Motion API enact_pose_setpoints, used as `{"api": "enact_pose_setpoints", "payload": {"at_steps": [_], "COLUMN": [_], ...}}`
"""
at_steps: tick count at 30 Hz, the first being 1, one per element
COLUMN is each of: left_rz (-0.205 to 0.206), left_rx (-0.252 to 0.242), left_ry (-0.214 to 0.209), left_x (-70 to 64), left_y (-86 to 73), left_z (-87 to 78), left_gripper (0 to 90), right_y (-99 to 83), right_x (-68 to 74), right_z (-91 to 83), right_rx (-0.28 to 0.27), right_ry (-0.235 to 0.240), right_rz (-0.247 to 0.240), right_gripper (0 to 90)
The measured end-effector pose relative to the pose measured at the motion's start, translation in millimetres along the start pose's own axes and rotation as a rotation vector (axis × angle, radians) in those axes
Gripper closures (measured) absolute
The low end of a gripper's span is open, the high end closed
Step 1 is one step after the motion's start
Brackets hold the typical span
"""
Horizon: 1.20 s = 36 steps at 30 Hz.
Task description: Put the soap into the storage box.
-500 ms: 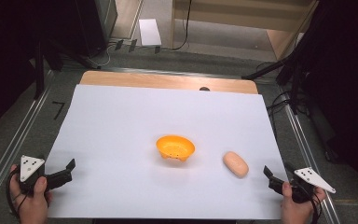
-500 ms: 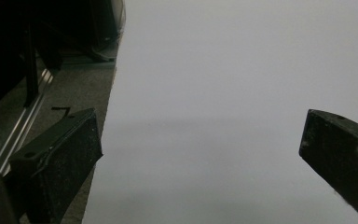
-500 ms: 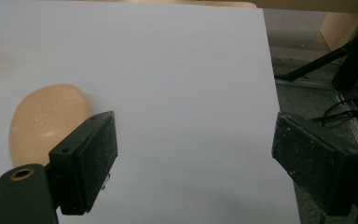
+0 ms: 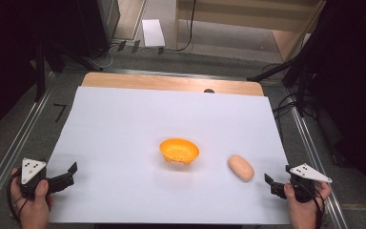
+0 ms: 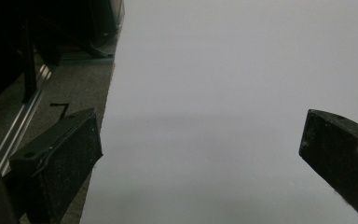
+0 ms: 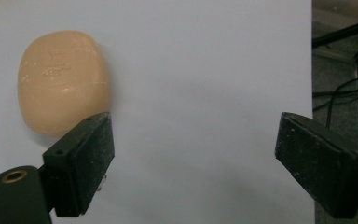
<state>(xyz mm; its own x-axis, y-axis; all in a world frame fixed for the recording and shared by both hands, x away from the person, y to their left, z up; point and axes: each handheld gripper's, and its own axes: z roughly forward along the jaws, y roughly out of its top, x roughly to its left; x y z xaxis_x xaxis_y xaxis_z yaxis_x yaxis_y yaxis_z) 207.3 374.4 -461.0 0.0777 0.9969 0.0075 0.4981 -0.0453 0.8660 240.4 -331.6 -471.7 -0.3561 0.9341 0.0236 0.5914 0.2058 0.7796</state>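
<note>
Little has moved since half a second earlier: both grippers sit at the same near corners of the sheet, bowl and bread roll unshifted. Left gripper (image 4: 71, 172) rests at the near left edge of the white paper sheet (image 4: 124, 124), held in the person's left hand (image 4: 31, 207); its two matte black, blocky jaws stand wide apart with nothing between them, only bare paper ahead in the left gripper view. One grey three-cornered plate with small dark dots tops each gripper; no readable writing on either. Sheet is smooth, matte, one piece, laid over a light wooden table (image 4: 171, 82) whose far edge shows beyond the paper. Near centre sits one orange bowl (image 4: 179, 151), glossy plastic, shallow and round, with small holes in its floor. To its right, apart from it, lies one bread roll (image 4: 240, 167), pale tan, oval, smooth-skinned with faint creases (image 6: 63, 81). Right gripper (image 4: 269, 183) sits at the near right edge, just beside the roll but not touching it, held in the right hand (image 4: 305, 205); its jaws are spread wide and hold nothing, the roll lying ahead of the left jaw in the right gripper view.
</note>
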Motion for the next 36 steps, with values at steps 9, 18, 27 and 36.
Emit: {"api": "enact_pose_setpoints", "payload": {"at_steps": [9,18,27,36], "left_rz": [0.01,0.017,0.02,0.022], "left_rx": [0.013,0.013,0.015,0.017], "left_ry": [0.003,0.005,0.006,0.007], "left_x": [-1.4,-2.1,-2.3,-2.6], "left_y": [0.4,0.4,0.4,0.4], "left_z": [1.7,1.8,1.9,2.1], "left_gripper": [0.0,0.0,0.0,0.0], "right_y": [23.2,40.1,52.7,61.9], "right_x": [5.9,22.4,33.3,48.2], "right_z": [9.8,20.9,31.8,44.6], "right_rx": [0.163,0.226,0.27,0.31], "right_ry": [0.134,0.172,0.192,0.218], "right_rz": [-0.063,-0.1,-0.118,-0.109], "right_gripper": [7.1,12.5,13.0,19.0]}}
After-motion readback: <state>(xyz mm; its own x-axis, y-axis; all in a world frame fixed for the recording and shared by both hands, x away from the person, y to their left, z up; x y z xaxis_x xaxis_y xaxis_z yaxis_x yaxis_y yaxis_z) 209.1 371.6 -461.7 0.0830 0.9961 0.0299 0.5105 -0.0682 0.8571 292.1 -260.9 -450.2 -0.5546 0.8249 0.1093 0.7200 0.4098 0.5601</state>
